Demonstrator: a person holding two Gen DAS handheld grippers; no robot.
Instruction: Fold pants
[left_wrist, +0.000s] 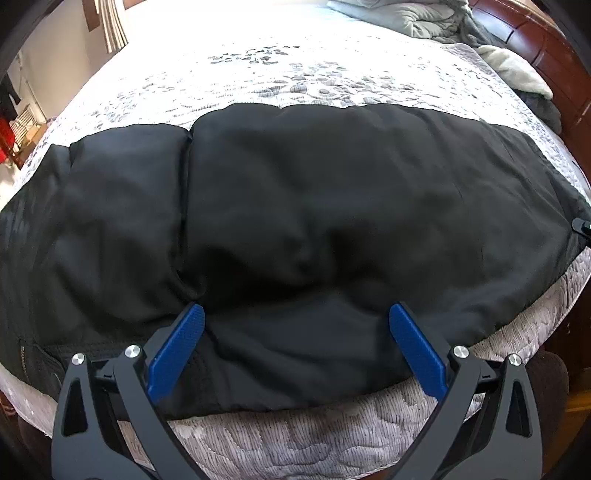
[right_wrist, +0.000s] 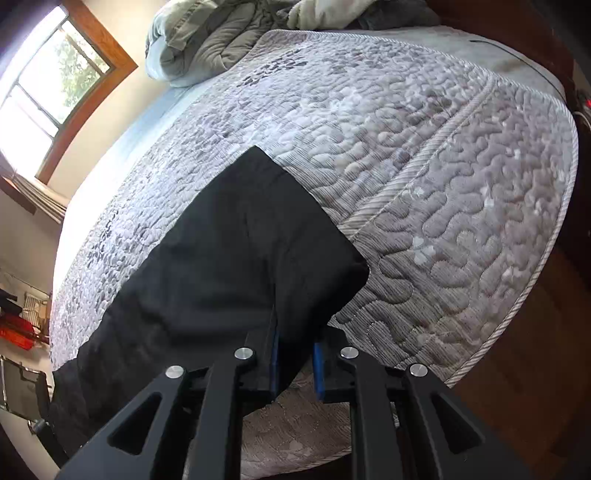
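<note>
Black pants (left_wrist: 295, 206) lie spread across the grey quilted bed (left_wrist: 280, 74), with the waistband at the near left and a fold line left of centre. My left gripper (left_wrist: 295, 321) is open, its blue pads (left_wrist: 177, 350) wide apart just above the pants' near edge. In the right wrist view the leg end of the pants (right_wrist: 236, 251) lies on the quilt (right_wrist: 424, 166). My right gripper (right_wrist: 295, 354) is nearly closed around the leg's near corner; the cloth runs between the blue pads (right_wrist: 318, 369). The right gripper's tip shows at the left wrist view's right edge (left_wrist: 581, 225).
Rumpled grey and cream bedding (left_wrist: 424, 18) is piled at the headboard end (right_wrist: 221, 37). A dark wooden bed frame (left_wrist: 546, 55) runs along the right. A window (right_wrist: 48, 74) and clutter on the floor (right_wrist: 22, 325) lie to the left. The mattress edge (left_wrist: 295, 435) is right below my left gripper.
</note>
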